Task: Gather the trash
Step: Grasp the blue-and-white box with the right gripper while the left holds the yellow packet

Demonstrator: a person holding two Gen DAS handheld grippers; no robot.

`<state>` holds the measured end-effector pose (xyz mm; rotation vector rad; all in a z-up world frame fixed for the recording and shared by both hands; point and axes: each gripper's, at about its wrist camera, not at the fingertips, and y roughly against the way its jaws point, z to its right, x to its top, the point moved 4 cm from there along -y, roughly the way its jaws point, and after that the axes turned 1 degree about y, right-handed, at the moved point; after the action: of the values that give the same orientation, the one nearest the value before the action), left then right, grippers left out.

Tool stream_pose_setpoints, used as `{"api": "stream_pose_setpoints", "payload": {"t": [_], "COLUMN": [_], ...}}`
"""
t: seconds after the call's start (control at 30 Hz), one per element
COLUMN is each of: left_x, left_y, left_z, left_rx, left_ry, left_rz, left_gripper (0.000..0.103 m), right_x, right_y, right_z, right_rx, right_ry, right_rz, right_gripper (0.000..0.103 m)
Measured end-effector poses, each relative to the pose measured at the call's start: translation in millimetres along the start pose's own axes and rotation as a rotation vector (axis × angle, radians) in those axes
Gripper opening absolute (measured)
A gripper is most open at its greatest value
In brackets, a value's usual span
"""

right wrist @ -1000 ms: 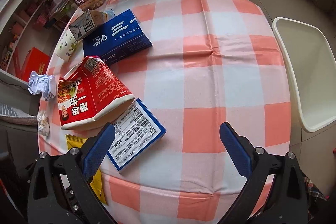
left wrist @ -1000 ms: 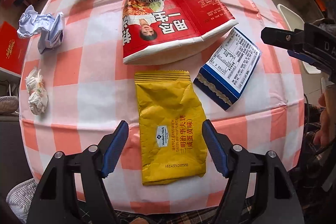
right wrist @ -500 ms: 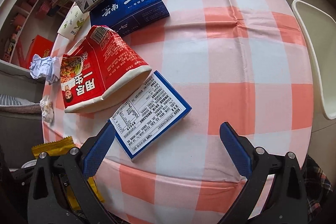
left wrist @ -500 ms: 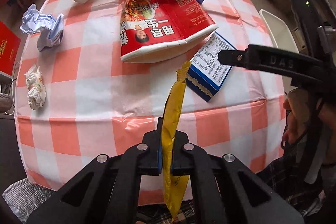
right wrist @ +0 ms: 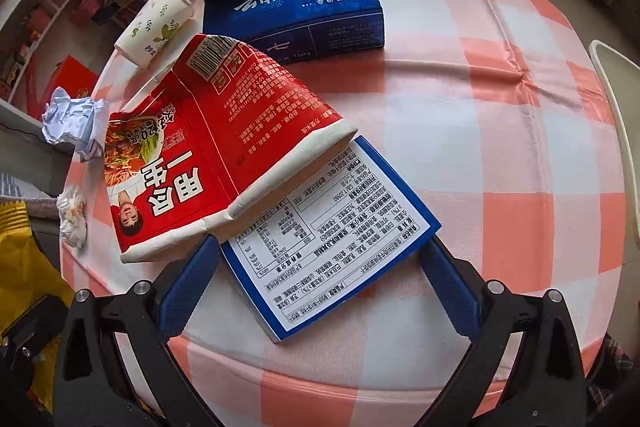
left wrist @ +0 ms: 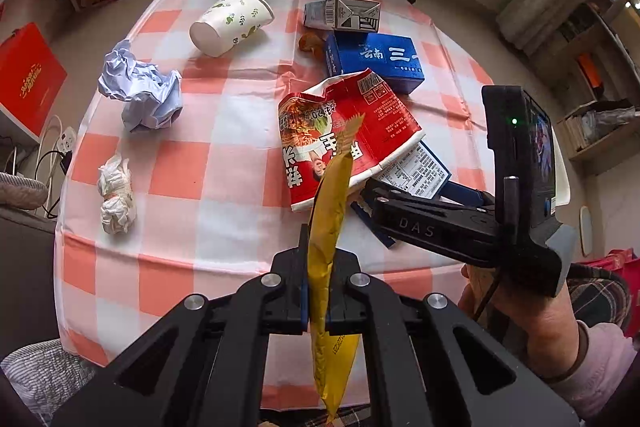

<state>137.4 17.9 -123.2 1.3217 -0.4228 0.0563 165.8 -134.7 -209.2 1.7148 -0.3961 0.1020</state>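
A round worktop [left wrist: 224,131] under a pink-and-white checked cloth stands in a cluttered room, with shelves of papers off to one side and two jars at its far edge. Litter is strewn across it: a tipped paper cup [left wrist: 230,23], a crumpled paper ball [left wrist: 140,91], a wadded tissue [left wrist: 116,195], a small milk carton [left wrist: 342,13], a large blue box [right wrist: 296,3] and a crushed red noodle tub [right wrist: 208,155].

The left gripper [left wrist: 316,307] has its jaws clamped together on a yellow snack wrapper [left wrist: 330,211], held edge-on clear of the cloth. The wrapper looks like an empty, feather-light foil sleeve, limp and slick, so a firm pinch across the flat is probably the sensible hold.

The right gripper [right wrist: 320,291] has its jaws wide apart, straddling the near end of a flat blue-edged carton [right wrist: 332,239] that lies label-up near the worktop's front edge, its far corner tucked under the noodle tub's rim. Whether the pads already touch its sides is unclear. The carton looks light and fairly stiff, though likely hollow and easy to crush; gripping across its narrow width should hold it, and it may drag the tub as it lifts.
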Motion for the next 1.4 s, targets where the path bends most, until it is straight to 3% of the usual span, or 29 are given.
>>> {"api": "stream_pose_setpoints", "payload": {"t": [0.1, 0.2, 0.27, 0.43, 0.57, 0.63, 0.7, 0.77, 1.03, 1.27, 1.4], "left_x": [4, 5, 6, 9, 15, 17, 19, 20, 24, 24, 23], "left_y": [3, 9, 10, 11, 19, 26, 32, 35, 47, 51, 50], "left_z": [-5, -9, -11, -12, -16, -22, -30, -40, -60, -54, -59], "left_rx": [0.001, 0.011, 0.013, 0.022, 0.019, 0.015, 0.011, 0.007, -0.014, -0.027, -0.021], "left_ry": [0.018, 0.032, 0.039, 0.046, 0.064, 0.083, 0.107, 0.137, 0.214, 0.201, 0.21], "left_rz": [0.014, 0.031, 0.034, 0.045, 0.073, 0.09, 0.108, 0.118, 0.156, 0.17, 0.165], "left_gripper": [0.004, 0.004, 0.004, 0.004, 0.004, 0.004, 0.004, 0.004, 0.004, 0.004, 0.004], "right_x": [0, 5, 10, 10, -1, 6, 16, 23, -2, 1, 13], "right_y": [5, 11, 14, 20, 23, 34, 49, 55, 27, 6, -1], "right_z": [-1, 16, 35, 60, 38, 24, 12, 10, 17, -7, -13], "right_rx": [-0.004, 0.023, 0.005, 0.085, 0.152, 0.137, 0.109, 0.126, 0.153, 0.032, 0.026], "right_ry": [0.082, 0.08, 0.054, -0.069, -0.113, -0.085, -0.056, -0.049, -0.12, -0.097, -0.105], "right_rz": [0.017, 0.005, 0.007, -0.032, -0.054, 0.007, 0.089, 0.104, -0.042, 0.013, 0.029], "right_gripper": [0.071, 0.044, 0.043, 0.046, 0.05, 0.054, 0.07, 0.077, 0.077, 0.082, 0.088]}}
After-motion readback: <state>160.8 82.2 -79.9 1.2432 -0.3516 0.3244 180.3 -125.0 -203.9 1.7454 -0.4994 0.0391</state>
